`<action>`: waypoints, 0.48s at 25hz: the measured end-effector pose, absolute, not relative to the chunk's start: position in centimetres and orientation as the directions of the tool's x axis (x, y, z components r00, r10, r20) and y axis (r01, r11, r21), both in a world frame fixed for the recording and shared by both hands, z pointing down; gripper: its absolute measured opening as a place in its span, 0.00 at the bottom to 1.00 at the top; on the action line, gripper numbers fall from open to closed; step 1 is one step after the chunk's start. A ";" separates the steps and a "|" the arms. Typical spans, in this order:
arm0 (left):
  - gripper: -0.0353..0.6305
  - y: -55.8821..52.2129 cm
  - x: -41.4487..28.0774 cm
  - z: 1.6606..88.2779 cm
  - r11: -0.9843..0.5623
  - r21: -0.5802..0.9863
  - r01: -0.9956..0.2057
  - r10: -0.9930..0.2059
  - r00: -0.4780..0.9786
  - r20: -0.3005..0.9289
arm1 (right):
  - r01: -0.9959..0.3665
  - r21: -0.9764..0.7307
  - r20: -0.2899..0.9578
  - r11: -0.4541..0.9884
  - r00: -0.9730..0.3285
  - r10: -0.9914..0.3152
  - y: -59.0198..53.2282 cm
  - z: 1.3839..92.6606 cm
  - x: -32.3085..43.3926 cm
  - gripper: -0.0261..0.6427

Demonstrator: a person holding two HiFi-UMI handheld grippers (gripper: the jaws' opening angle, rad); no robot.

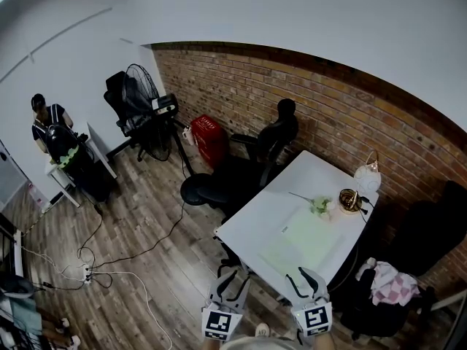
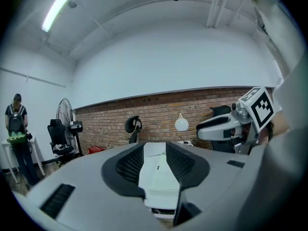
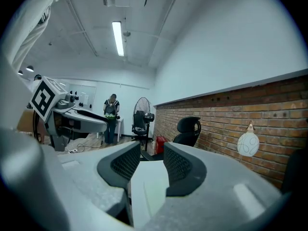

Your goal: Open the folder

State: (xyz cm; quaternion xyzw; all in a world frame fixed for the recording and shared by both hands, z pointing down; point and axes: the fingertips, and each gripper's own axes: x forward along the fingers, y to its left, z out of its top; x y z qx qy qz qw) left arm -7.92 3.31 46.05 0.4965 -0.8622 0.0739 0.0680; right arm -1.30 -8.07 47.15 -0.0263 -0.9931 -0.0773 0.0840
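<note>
**Item:** folder (image 1: pixel 308 240), pale green, lying flat on the white table (image 1: pixel 252 214).
**Condition:** closed. The cover lies down, and no edge is lifted as far as the head view shows.
**Position:** ahead of and below both sets of jaws, more in line with the right pair, and touched by neither.

**Left gripper** (image 1: pixel 232 275): jaws apart with nothing between them. Only bare table top shows through the gap in its own view. It is held at the near edge of the table.

**Right gripper** (image 1: pixel 305 275): jaws apart and empty. Its own view shows table surface through the gap, with a faint green patch beyond the tips that is probably the folder.

**Also on the table, beyond the folder from the jaws:**
- small flower (image 1: pixel 321 205)
- gold-coloured object (image 1: pixel 350 199)
- round white lamp (image 1: pixel 368 177)

None of these lies between the jaws and the folder.

**Progress:** judged to be at the very start, with no part of the opening done and no contact made.

**Outstanding:**
- Bring the jaws down to the folder.
- Take the free edge of the cover.
- Swing the cover over, perhaps with the other jaws steadying the folder.

Which edge is the free one cannot be told.
</note>
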 end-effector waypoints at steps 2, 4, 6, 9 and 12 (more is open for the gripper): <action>0.27 2.9 -8.4 45.9 0.498 -0.061 -0.865 -0.845 -0.500 0.189 | 0.067 0.144 0.169 0.987 -0.985 0.042 -8.4 47.1 -1.8 0.26; 0.27 2.5 -8.9 45.9 0.497 -0.063 -0.865 -0.846 -0.499 0.187 | 0.068 0.139 0.165 0.988 -0.985 0.044 -8.7 47.1 -2.2 0.26; 0.27 2.0 -9.3 45.8 0.493 -0.066 -0.867 -0.848 -0.496 0.185 | 0.062 0.128 0.171 0.990 -0.984 0.039 -9.1 47.0 -2.7 0.26; 0.27 1.4 -9.8 46.0 0.488 -0.066 -0.870 -0.851 -0.492 0.187 | 0.065 0.144 0.171 0.988 -0.984 0.040 -9.6 47.2 -3.2 0.26; 0.27 1.1 -10.4 46.1 0.482 -0.065 -0.874 -0.854 -0.486 0.187 | 0.063 0.155 0.167 0.986 -0.985 0.037 -9.9 47.3 -3.9 0.26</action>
